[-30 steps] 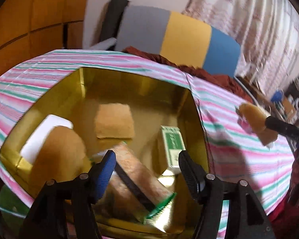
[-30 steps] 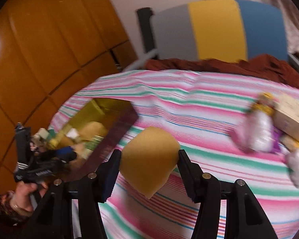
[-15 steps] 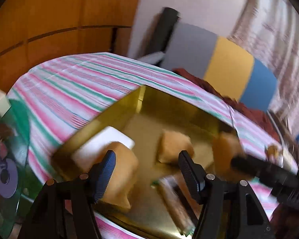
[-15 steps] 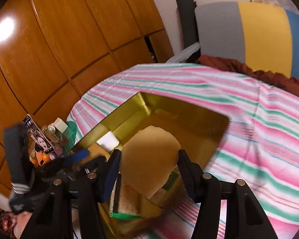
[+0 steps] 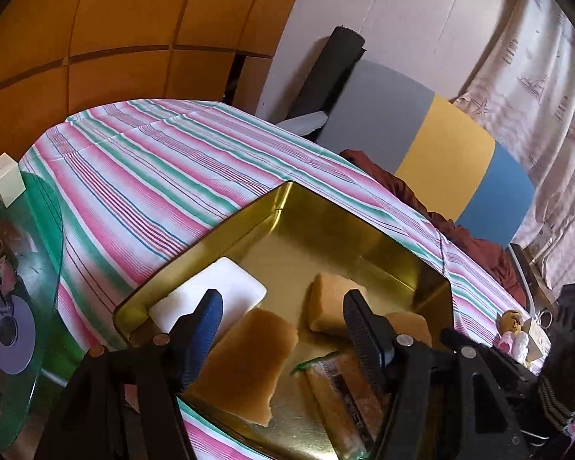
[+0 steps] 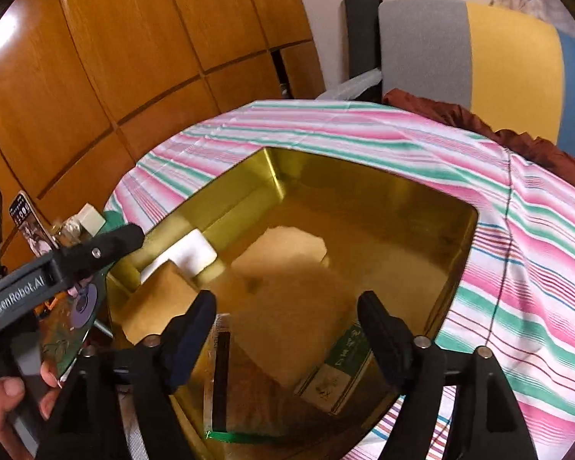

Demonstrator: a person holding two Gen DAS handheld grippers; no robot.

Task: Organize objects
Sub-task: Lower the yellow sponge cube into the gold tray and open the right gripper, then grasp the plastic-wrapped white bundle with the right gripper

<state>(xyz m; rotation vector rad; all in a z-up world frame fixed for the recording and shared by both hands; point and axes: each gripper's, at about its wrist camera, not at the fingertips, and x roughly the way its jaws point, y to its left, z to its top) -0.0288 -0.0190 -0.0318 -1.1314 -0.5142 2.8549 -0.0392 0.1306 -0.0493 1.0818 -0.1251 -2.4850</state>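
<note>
We hold both grippers over the gold tin (image 6: 364, 184), which sits on the striped cloth (image 5: 142, 188). The right gripper (image 6: 287, 326) has its fingers apart, and a blurred tan sponge piece (image 6: 299, 299) lies between and below them, inside the tin; whether it touches the pads we cannot tell. The left gripper (image 5: 283, 329) is also spread, with nothing clamped, above another sponge piece (image 5: 245, 368). A white block (image 5: 214, 295), a wrapped packet (image 5: 341, 395) and a green box (image 6: 341, 368) share the tin. We judge the sponge light, soft and compressible, not fragile; it is best pinched across its flat faces near the middle, gently.
</note>
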